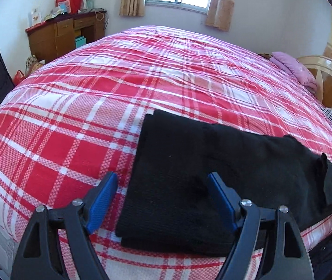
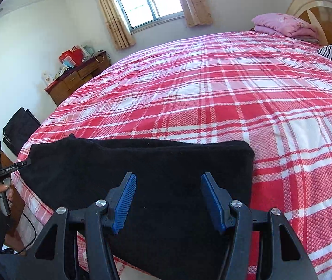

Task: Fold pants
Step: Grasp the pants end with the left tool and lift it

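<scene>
- Both grippers spread wide, gripping nothing: left gripper (image 1: 162,182), right gripper (image 2: 168,183).
- Black pants (image 1: 182,175) lie right under and ahead of both, on the plaid bed (image 1: 72,121) near its edge.
- Long axis runs sideways across the jaws; neither hand looks clearly nearer.
- Black-on-black, so layers are hard to read.

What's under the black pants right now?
The black pants lie folded on the red plaid bedspread, which shows all around them. Anything between the folded layers or directly beneath is covered.
</scene>
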A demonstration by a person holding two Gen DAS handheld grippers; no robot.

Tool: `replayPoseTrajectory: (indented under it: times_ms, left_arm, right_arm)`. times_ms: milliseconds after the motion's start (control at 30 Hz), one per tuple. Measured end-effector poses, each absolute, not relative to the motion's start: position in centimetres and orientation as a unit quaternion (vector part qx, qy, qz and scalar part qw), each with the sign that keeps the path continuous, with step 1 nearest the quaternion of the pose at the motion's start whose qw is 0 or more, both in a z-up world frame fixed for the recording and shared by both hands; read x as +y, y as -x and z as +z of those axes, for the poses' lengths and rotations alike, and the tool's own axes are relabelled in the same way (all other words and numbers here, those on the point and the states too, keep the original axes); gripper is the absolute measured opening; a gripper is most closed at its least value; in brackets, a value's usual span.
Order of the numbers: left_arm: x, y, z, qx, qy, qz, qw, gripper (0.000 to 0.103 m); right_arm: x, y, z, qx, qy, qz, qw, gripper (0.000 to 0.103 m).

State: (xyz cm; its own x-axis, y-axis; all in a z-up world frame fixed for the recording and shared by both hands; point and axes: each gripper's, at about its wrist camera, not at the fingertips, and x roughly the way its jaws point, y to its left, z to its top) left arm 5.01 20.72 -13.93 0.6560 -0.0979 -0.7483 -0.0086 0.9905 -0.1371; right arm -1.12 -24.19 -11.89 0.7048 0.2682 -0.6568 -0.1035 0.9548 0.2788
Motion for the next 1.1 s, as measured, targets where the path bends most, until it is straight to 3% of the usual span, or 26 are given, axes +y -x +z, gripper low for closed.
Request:
replayPoseTrajectory:
  times_ms: [133, 233, 533, 1100]
  left_arm:
    - [20.5, -4.8, -13.8, 0.415, 0.051, -0.019, 0.908, 0.073]
    - [20.5, -4.8, -13.6, 0.420, 0.062, -0.024, 0.905, 0.057]
    - [20.9, -4.5, -13.1, 0.431, 0.086, -0.023, 0.898, 0.030]
    - [19.2, -3.2, -7.8, 0.370, 0.151, -0.109, 0.910, 0.025]
  right_arm:
    - [-23.6, 1.5, -11.8, 0.363, -0.101, 0.104, 0.920, 0.060]
    - [-23.1, 1.6, -11.9, 0.363, -0.088, 0.106, 0.922, 0.060]
    - [-22.9, 1.8, -12.0, 0.361, -0.081, 0.107, 0.923, 0.060]
    - [-22.7, 2.0, -11.9, 0.355, -0.081, 0.099, 0.926, 0.060]
